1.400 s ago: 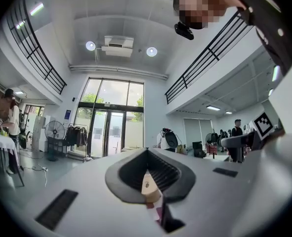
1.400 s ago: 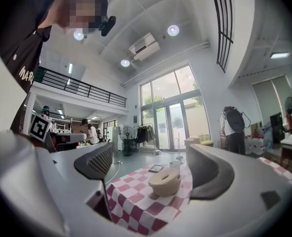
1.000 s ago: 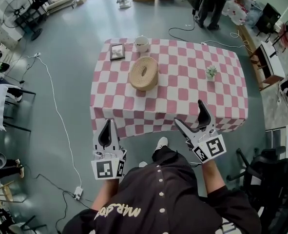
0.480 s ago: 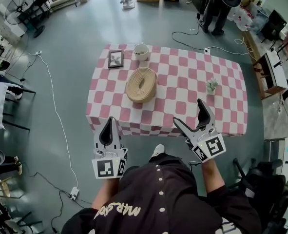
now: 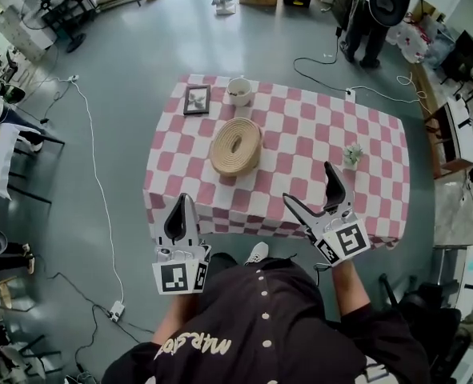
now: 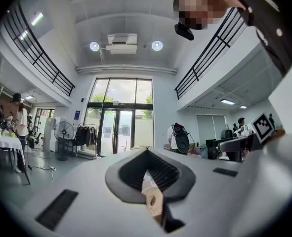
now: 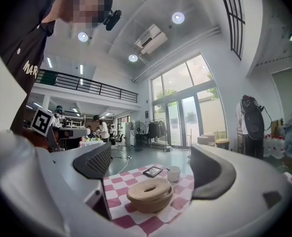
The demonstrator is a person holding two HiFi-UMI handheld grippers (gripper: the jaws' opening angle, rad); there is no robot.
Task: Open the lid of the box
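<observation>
The box is a round woven tan basket with a lid (image 5: 235, 146) (image 7: 150, 194), standing left of centre on the pink-and-white checked table (image 5: 300, 134). Both grippers hover short of the table's near edge, apart from the box. My left gripper (image 5: 182, 201) (image 6: 146, 154) is shut and holds nothing; a sliver of the box (image 6: 154, 201) shows behind its jaws. My right gripper (image 5: 308, 184) (image 7: 153, 169) stands open and empty, its jaws spread wide, with the box seen between them farther off.
A small picture frame (image 5: 196, 100) (image 7: 152, 171) and a white cup (image 5: 238, 91) (image 7: 174, 173) sit at the table's far left. A little potted plant (image 5: 352, 154) stands on the right. Cables cross the floor (image 5: 92, 174); a person (image 5: 376, 10) stands beyond the table.
The table has shifted lower in the head view, nearer to both grippers. The grippers keep their states: left shut, right open.
</observation>
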